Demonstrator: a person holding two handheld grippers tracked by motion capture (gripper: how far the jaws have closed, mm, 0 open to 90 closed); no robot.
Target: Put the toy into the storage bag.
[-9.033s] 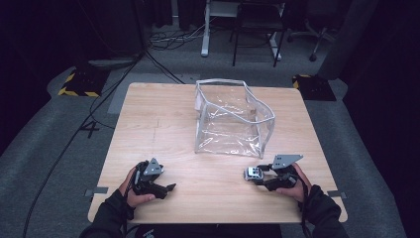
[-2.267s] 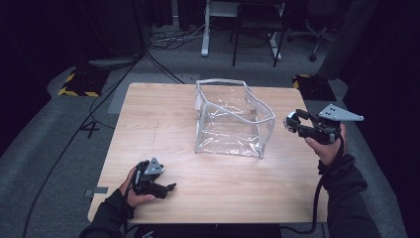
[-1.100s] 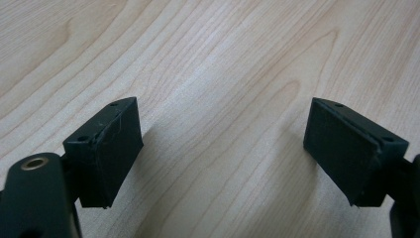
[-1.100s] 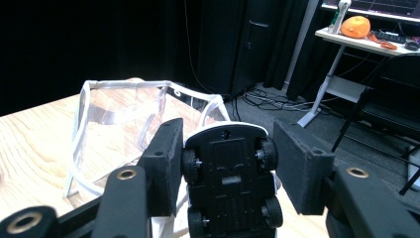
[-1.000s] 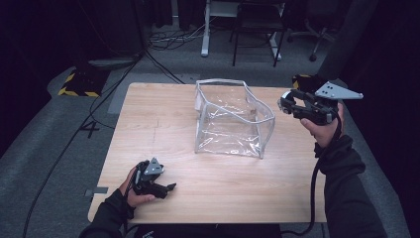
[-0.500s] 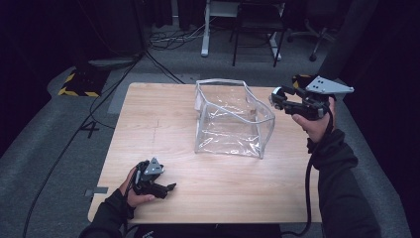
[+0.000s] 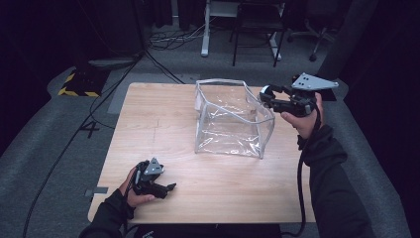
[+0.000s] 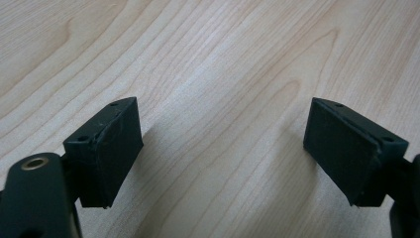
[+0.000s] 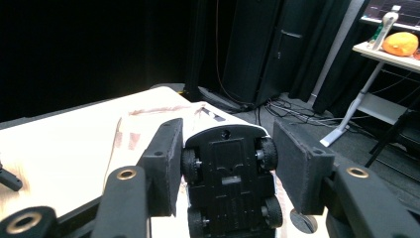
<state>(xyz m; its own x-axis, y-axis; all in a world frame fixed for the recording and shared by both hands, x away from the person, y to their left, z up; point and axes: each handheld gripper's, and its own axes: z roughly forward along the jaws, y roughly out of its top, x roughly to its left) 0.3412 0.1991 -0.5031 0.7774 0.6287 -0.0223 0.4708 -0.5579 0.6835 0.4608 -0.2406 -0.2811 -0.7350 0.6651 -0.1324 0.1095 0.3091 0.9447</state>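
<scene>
Light wooden table (image 7: pixel 163 124) seen from above, with a clear, soft-walled plastic bin with a grey rim (image 7: pixel 230 119) standing open-topped at its centre-back. Right gripper (image 7: pixel 266 95) held up in the air at the bin's far right corner, just above the rim, pointing left across the opening, with grey three-cornered plate on top and cable trailing down along the sleeve. Clamped between its black pads (image 9: pixel 163 166): a small toy car with white body and black underside (image 9: pixel 230 183), turned belly-up toward the camera in the right gripper view, four black wheels and chassis in plain sight, wheels on both sides pressed against the pads. In the high view, visible only as a small pale spot at the gripper's tip. Left gripper (image 7: pixel 166 188) lying low at the near left part of the table, well apart from the bin, gripped in the person's left hand (image 7: pixel 133 186). Seen in the left gripper view (image 8: pixel 223 148) with fingers spread wide apart, nothing between them but bare wood grain, tips close above the table surface.
</scene>
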